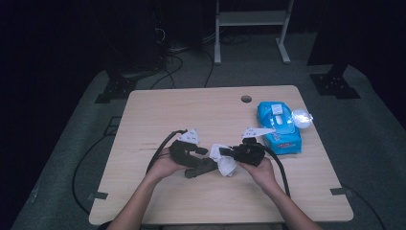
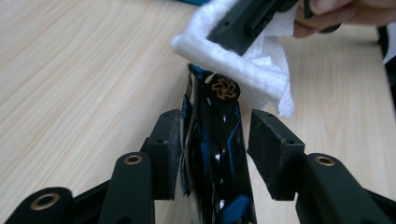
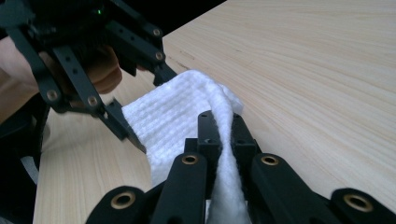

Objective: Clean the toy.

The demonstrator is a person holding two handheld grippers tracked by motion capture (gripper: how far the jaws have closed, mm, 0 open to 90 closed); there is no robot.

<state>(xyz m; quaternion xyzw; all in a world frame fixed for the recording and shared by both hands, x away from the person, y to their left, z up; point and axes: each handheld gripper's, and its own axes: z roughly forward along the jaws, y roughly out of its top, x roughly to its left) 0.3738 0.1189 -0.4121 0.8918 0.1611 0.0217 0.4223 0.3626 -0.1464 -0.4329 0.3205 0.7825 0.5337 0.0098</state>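
My left gripper [image 1: 203, 161] [image 2: 212, 135] is near the table's middle, its jaws open around a glossy black object with blue trim [image 2: 217, 149] [image 1: 197, 170]. The left pad sits against it and the right pad stands clear. The object's round end carries an orange emblem [image 2: 223, 88]. My right gripper [image 1: 223, 153] [image 3: 223, 122] is shut on a white wipe [image 1: 227, 165] [image 3: 168, 121] [image 2: 254, 70], which drapes over the object's end. One finger [image 3: 119, 122] of the left gripper touches the wipe's edge.
A blue pack of wet wipes [image 1: 279, 127] lies at the right back of the wooden table [image 1: 191, 110], with a small clear round thing [image 1: 301, 117] beside it. A cable hole [image 1: 246, 98] is near the far edge. Cables trail off both grippers.
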